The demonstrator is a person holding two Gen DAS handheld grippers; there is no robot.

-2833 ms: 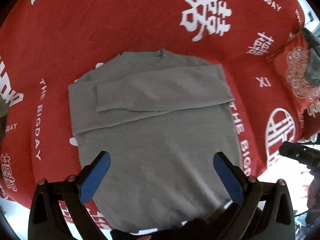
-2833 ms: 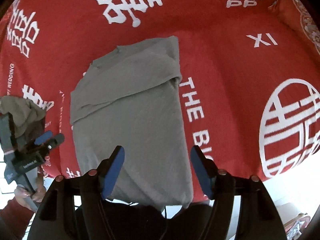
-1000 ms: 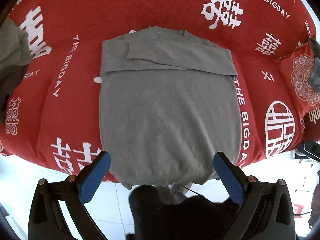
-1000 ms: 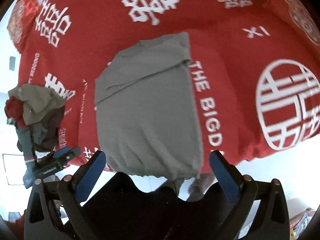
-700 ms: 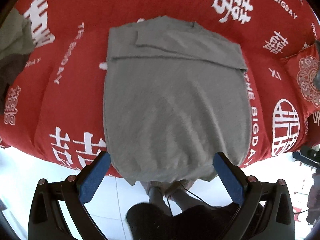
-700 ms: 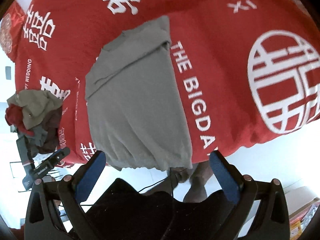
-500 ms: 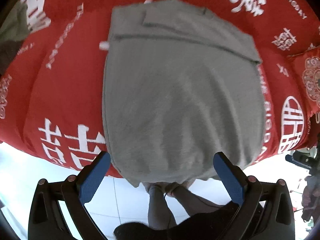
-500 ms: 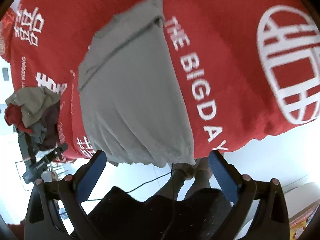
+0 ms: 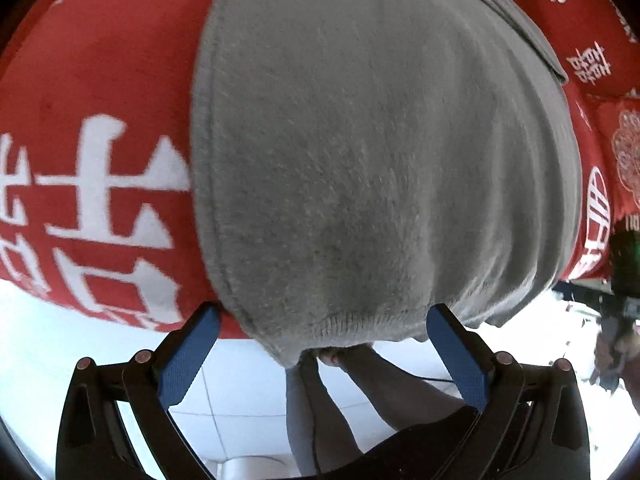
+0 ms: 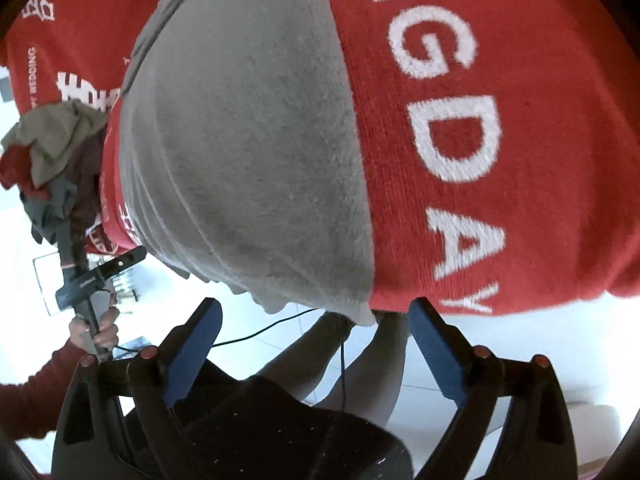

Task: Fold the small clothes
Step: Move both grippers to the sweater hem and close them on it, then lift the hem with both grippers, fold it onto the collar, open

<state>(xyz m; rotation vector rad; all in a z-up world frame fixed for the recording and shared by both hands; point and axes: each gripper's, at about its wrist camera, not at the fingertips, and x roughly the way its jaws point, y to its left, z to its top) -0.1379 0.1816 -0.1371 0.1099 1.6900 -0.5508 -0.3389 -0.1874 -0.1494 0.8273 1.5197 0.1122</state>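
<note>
Grey knit sweater (image 9: 360, 160) — soft fuzzy fabric, lying flat on the red blanket with white printed characters and lettering (image 9: 92, 92), its ribbed hem drooping over the blanket's near edge. A sleeve is folded across the far part of the garment, visible at the upper right of the left wrist view.

Left tongs (image 9: 324, 320) — black frame, blue pads; jaws wide apart, one pad to each side of the hem's left corner region, neither pad pressing on the cloth. Nothing gripped.

Right tongs (image 10: 316, 312) — same build; jaws wide but closing, set around the hem's right corner, which hangs between them. The pads do not press on the fabric.

Person — bare legs (image 10: 360, 356) and a dark garment (image 10: 288, 432) show beneath the hem in both views; a thin black cable (image 10: 260, 332) runs across the white tiled floor (image 10: 500, 344). A hand (image 10: 96, 328) with a red sleeve holds the left tool's handle at the left of the right wrist view.

Pile of loose clothes (image 10: 48, 148) — olive, red and grey pieces, at the blanket's left edge, well apart from the sweater.

Red cushion with white ornament (image 9: 624, 152) — at the far right, beside the blanket.
</note>
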